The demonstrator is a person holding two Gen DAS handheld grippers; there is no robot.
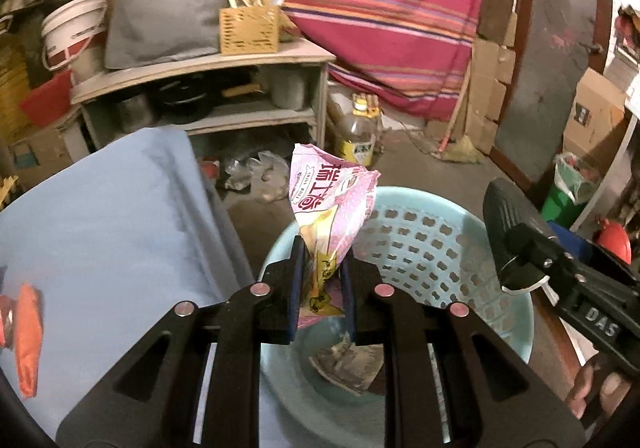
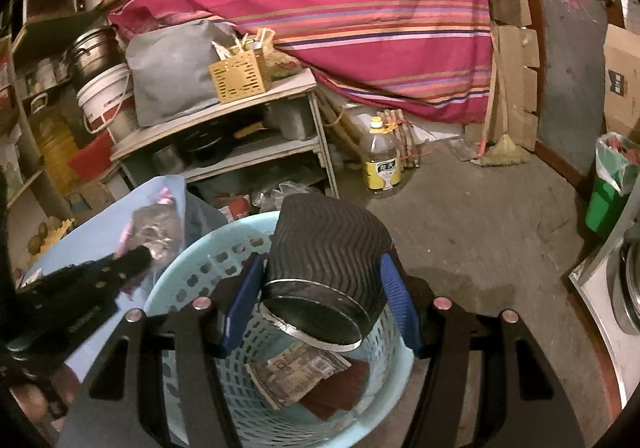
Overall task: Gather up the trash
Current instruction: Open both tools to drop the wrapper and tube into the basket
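My left gripper [image 1: 322, 248] is shut on a crumpled pink snack wrapper [image 1: 332, 200], which sticks up above a pale blue plastic basket [image 1: 420, 240]. My right gripper [image 2: 322, 264] is shut on a black ribbed cup [image 2: 328, 248]. The cup lies on its side between the blue pads [image 2: 394, 296], over the basket [image 2: 188, 284]. From the left wrist view the cup [image 1: 506, 216] hangs at the basket's right rim. A crumpled printed wrapper [image 2: 292, 372] and a reddish-brown scrap [image 2: 340, 392] lie in the basket's bottom. The left gripper [image 2: 132, 260] appears blurred at the basket's left side.
A table with a light blue cloth [image 1: 100, 228] stands left of the basket, with an orange wrapper [image 1: 28, 340] on it. Behind are a cluttered shelf [image 2: 224, 116], an oil bottle [image 2: 382, 160] on the floor, a broom [image 2: 500, 152] and a green bin [image 2: 608, 196].
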